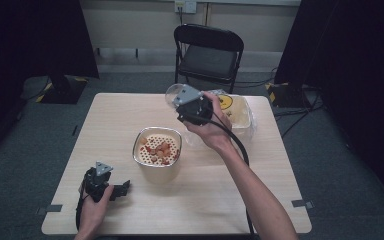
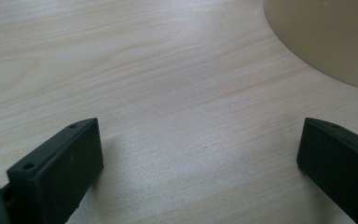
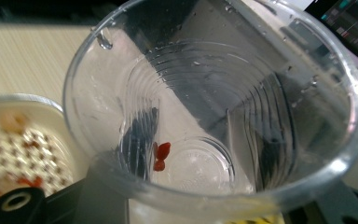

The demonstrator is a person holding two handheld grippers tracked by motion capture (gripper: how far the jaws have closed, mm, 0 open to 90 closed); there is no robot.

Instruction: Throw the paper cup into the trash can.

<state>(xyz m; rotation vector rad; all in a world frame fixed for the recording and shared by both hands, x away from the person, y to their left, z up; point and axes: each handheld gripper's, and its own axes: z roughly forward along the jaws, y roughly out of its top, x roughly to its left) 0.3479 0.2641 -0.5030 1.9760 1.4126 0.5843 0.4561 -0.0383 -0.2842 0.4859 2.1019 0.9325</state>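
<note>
My right gripper point(image 1: 182, 102) is raised over the back middle of the table, shut on a clear plastic cup point(image 1: 172, 92) that is tipped onto its side. In the right gripper view the cup point(image 3: 214, 70) is wet inside, and two small red bits point(image 3: 161, 156) cling near its bottom. The dark jaws show through its walls on either side. A cream strainer bowl point(image 1: 136, 150) stands at the table's centre with several red and orange pieces point(image 1: 159, 149) in it. My left gripper point(image 1: 122, 189) rests open on the table at the front left, nothing between its jaws point(image 2: 200, 158).
A clear plastic bag with a yellow smiley print point(image 1: 235, 110) lies at the back right, behind my right hand. A black folding chair point(image 1: 207, 52) stands beyond the table's far edge. The bowl's side point(image 2: 326, 37) is close ahead of the left gripper.
</note>
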